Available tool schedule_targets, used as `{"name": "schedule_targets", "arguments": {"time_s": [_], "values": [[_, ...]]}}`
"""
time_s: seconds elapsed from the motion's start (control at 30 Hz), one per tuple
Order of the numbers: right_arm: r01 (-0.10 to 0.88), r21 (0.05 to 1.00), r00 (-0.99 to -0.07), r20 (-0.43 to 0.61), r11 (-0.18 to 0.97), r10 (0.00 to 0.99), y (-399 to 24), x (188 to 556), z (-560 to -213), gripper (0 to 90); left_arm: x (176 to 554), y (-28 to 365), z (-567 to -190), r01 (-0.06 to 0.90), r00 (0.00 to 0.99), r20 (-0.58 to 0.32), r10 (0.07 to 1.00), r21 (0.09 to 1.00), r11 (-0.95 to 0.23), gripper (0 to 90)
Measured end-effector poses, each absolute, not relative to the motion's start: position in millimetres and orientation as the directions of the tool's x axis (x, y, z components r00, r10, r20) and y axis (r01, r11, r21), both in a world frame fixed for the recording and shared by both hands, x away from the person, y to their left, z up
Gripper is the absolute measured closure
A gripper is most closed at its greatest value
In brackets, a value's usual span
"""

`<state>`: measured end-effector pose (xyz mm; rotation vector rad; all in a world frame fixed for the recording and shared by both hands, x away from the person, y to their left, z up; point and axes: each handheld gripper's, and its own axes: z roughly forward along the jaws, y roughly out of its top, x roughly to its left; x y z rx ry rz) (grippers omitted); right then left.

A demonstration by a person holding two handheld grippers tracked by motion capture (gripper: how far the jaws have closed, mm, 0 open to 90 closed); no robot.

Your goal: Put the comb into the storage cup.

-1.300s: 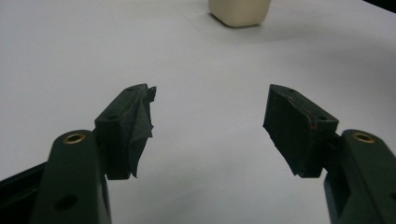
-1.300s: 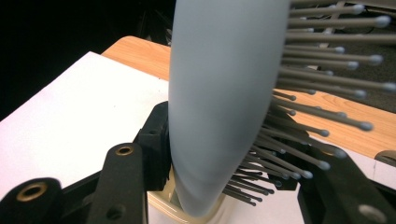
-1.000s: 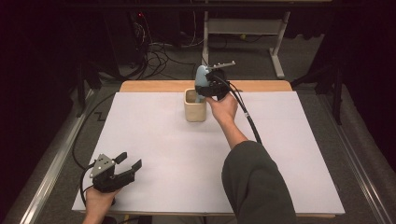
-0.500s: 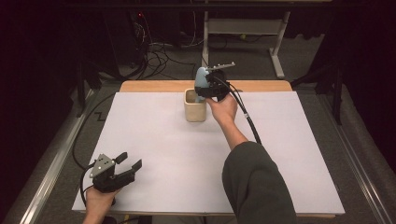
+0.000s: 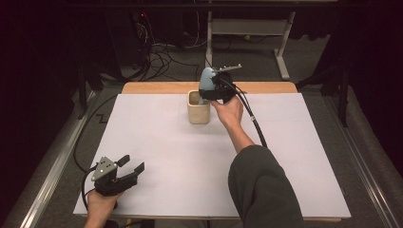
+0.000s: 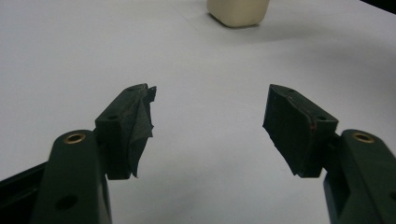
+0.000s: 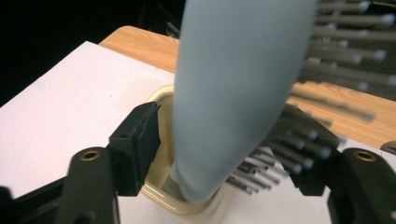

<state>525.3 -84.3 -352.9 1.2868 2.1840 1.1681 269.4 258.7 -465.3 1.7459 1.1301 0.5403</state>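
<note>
A cream square cup [image 5: 198, 114] stands at the far middle of the white-covered table [image 5: 166, 156]. A pale blue hairbrush [image 5: 206, 80] stands handle-down in it and leans on the rim. My right gripper [image 5: 208, 93] is around the brush just above the cup. Its jaws have just been opening, and in the right gripper view the brush [image 7: 233, 93] stands between them over the cup [image 7: 156, 191], a gap showing at the left pad. My left gripper [image 5: 133, 163] rests open at the near left, with nothing between its jaws [image 6: 210, 98].
Bare wood [image 5: 157, 88] shows along the table's far edge. Cables [image 5: 161, 57] and a white table frame [image 5: 280, 42] lie on the floor beyond. The right gripper's cable [image 5: 252, 118] trails along the forearm. The cup's base [image 6: 238, 11] shows in the left gripper view.
</note>
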Motion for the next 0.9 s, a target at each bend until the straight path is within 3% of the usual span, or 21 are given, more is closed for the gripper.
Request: {"name": "schedule_targets", "arguments": {"time_s": [0.13,0.9], "values": [[0.546,0.798,-0.531,0.095,0.254,0.842,-86,524,-352,29.5,269,259,-465,0.448,0.476,-0.123,0.871,0.886,-0.12,32.9],[0.496,0.828,-0.548,0.065,0.261,0.834,-105,504,-351,30.1,269,258,-466,0.447,0.475,-0.114,0.873,0.885,-0.127,32.8]]}}
